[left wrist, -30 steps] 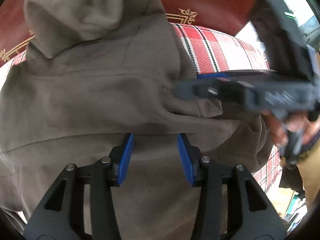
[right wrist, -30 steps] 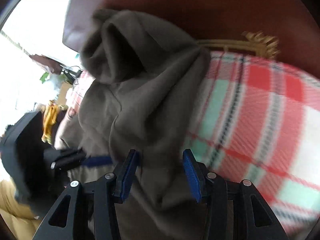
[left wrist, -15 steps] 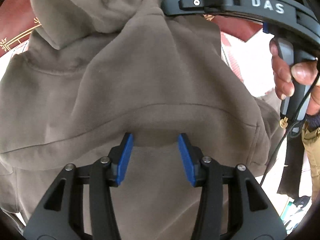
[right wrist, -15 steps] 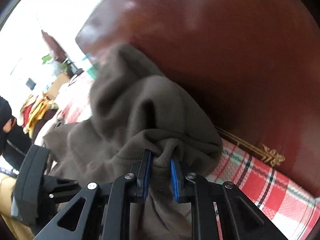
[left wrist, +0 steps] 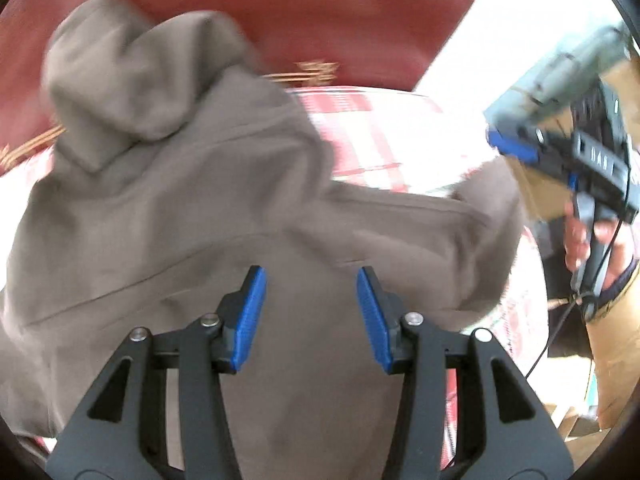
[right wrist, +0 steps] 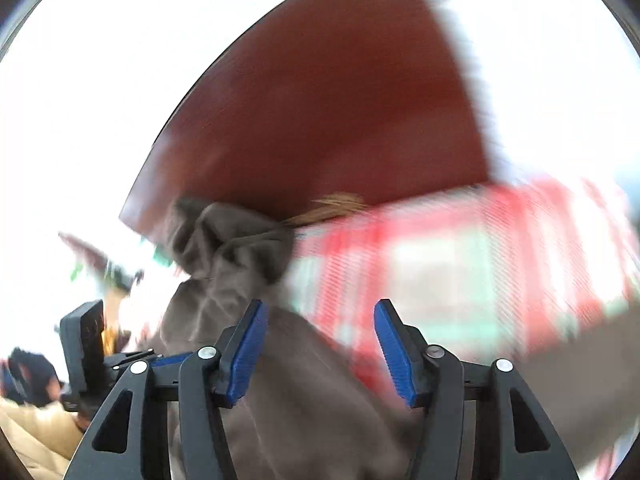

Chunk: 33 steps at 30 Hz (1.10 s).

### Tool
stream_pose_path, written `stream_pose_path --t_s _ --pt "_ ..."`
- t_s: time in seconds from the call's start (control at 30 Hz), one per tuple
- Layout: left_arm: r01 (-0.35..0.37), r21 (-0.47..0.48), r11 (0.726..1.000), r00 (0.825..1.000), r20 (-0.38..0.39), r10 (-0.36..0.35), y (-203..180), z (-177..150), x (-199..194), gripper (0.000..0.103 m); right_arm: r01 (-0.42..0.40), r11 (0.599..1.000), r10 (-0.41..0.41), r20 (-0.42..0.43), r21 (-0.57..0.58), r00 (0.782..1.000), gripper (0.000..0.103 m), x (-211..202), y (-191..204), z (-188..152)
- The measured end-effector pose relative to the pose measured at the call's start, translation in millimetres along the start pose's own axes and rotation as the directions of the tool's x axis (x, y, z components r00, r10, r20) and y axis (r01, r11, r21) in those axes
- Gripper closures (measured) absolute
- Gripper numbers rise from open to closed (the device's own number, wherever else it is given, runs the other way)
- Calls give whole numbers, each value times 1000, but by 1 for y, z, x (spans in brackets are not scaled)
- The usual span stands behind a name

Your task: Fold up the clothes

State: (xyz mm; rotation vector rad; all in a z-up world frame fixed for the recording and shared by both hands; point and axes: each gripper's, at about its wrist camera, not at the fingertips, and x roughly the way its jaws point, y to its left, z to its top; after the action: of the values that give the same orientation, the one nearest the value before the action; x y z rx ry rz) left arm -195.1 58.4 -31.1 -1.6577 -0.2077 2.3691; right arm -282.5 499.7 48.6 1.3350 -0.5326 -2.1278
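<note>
Since the earlier frames the right gripper (right wrist: 318, 354) has let go of the hoodie's shoulder fabric it had pinched near the hood and has swung clear to the side; its jaws are opening, with nothing pressed between the blue pads (right wrist: 247, 350), though cloth lies below them. In the left wrist view that tool now shows at the far right edge (left wrist: 516, 148), held in the person's right hand (left wrist: 592, 240), where half a second ago it reached across the top of the garment.

Nearest the left gripper (left wrist: 312, 316), the grey-brown hoodie (left wrist: 168, 216) spreads directly under and ahead of the spread jaws; the pads stand apart and grip nothing. Just beyond them, one sleeve (left wrist: 420, 216) runs out toward the right, thrown open and not folded in. Farther ahead and to the left, the hood (left wrist: 132, 80) sits bunched against the headboard.

Beyond the garment lies the red plaid blanket (left wrist: 360, 128), then the dark red headboard (left wrist: 320, 12) with a gilt ornament.

Assessment: folding is at an early stage. The garment is laid out roughly flat on the bed, but the body shows creases, the sleeve remains extended and the hood is crumpled. No completed fold is visible. Remaining, in the inspector's judgement: bring the sleeves in, flatten the hood, and fold the body.
</note>
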Motion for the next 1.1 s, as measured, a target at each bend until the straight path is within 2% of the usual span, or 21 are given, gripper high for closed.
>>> stream_pose_path --t_s 0.1,0.2,0.27,0.33,0.4,0.5,0.57,0.63,0.7,0.73,0.77,0.8,0.83,0.87,0.9,0.93,1.03,1.1 --pt "9 66 998 999 -41 -7 -27 5 23 53 87 978 -99 58 191 993 40 -50 -50 -36" --pt "-5 101 995 994 -105 16 -42 7 55 53 132 910 -176 79 393 981 39 -83 -98 -80" --pt "-40 100 994 988 -142 54 -42 7 77 53 147 876 -209 87 459 974 39 -96 -125 -94" --pt "-57 75 996 983 -170 69 -35 8 90 53 143 864 -208 84 482 974 39 -98 -143 -97" --pt "-71 60 996 978 -191 82 -31 9 98 53 104 853 -179 101 511 979 39 -93 -155 -97" --pt "-83 57 995 975 -203 93 -34 11 96 53 -6 814 -94 142 581 985 39 -74 -176 -98" --pt "-87 47 995 973 -209 95 -33 12 94 53 -70 794 -68 202 604 977 38 -61 -183 -96" --pt "-89 35 995 972 -215 94 -33 12 92 53 -141 767 -64 293 626 954 38 -55 -188 -96" --pt "-89 16 996 971 -220 91 -32 12 91 53 -205 729 -75 374 653 925 47 -53 -196 -98" --pt "-89 6 996 971 -222 88 -31 12 91 53 -226 710 -86 400 667 913 60 -52 -201 -100" --pt "-88 -3 996 970 -226 85 -31 12 91 53 -239 695 -88 411 678 907 76 -51 -205 -100" --pt "-88 -8 996 970 -229 84 -31 12 91 53 -257 679 -76 413 688 907 86 -50 -210 -102" --pt "-87 -11 996 969 -233 82 -31 12 91 53 -274 663 -63 416 697 907 94 -49 -215 -104" --pt "-86 -14 996 968 -236 80 -31 13 90 53 -292 655 -50 426 697 903 95 -50 -217 -106" --pt "-84 -17 996 968 -240 78 -30 13 89 53 -298 668 -45 437 681 898 96 -54 -215 -105" --pt "-80 -26 996 968 -241 71 -29 13 87 53 -287 708 -54 454 646 890 97 -66 -205 -101" --pt "-49 -70 996 972 -232 32 -25 13 77 53 -293 817 -25 538 496 843 97 -104 -162 -88" --pt "-17 -95 995 976 -219 -5 -23 12 68 53 -236 892 -14 547 385 837 97 -128 -121 -77"
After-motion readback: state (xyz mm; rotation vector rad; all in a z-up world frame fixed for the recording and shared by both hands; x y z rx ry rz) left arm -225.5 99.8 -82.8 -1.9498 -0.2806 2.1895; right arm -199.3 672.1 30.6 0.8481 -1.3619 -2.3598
